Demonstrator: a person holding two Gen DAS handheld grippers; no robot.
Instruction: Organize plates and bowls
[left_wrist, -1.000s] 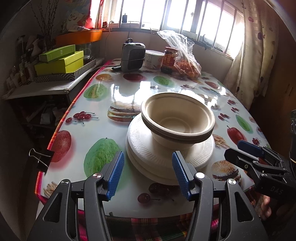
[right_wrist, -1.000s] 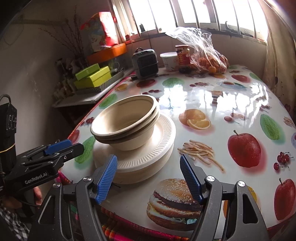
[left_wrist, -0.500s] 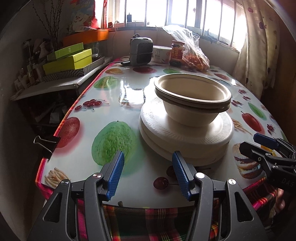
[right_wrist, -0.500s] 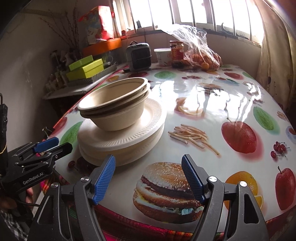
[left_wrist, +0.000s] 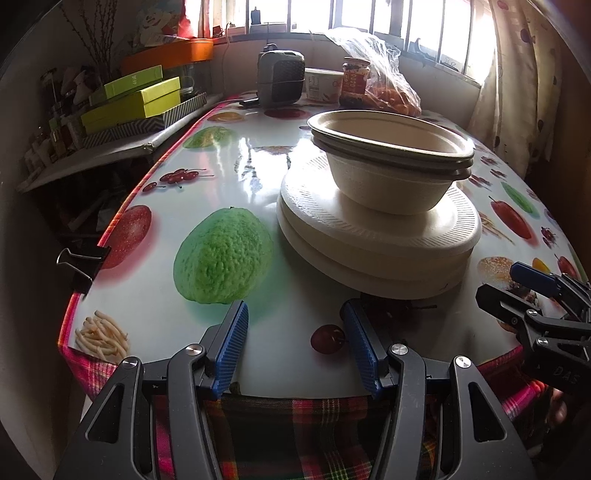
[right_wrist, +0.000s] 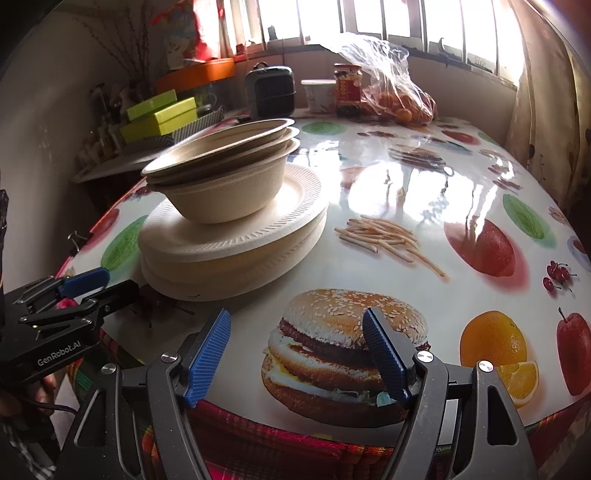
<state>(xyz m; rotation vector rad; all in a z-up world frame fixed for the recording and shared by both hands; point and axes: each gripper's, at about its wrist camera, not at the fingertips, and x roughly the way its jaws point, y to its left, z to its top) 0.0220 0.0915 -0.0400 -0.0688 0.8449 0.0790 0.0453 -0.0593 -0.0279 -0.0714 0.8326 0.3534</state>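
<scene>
A stack of nested beige bowls (left_wrist: 391, 162) stands on a stack of white plates (left_wrist: 376, 236) on the fruit-print table (left_wrist: 258, 173). The bowls (right_wrist: 225, 173) and plates (right_wrist: 236, 243) also show in the right wrist view. My left gripper (left_wrist: 295, 325) is open and empty, low at the table's near edge, in front of and left of the plates. My right gripper (right_wrist: 295, 332) is open and empty at the near edge, right of the plates, over a printed burger. Each gripper shows in the other's view, the right (left_wrist: 524, 288) and the left (right_wrist: 85, 288).
At the far end stand a small grey heater (left_wrist: 280, 77), a white tub (left_wrist: 321, 86), a red jar (left_wrist: 354, 81) and a plastic bag of oranges (left_wrist: 388, 88). Green boxes (left_wrist: 133, 103) sit on a shelf at left. A binder clip (left_wrist: 81, 266) grips the table's left edge.
Both grippers have drawn back and dropped toward the table's near edge. The stack of bowls and plates has stayed in place. Both jaws stay open.
</scene>
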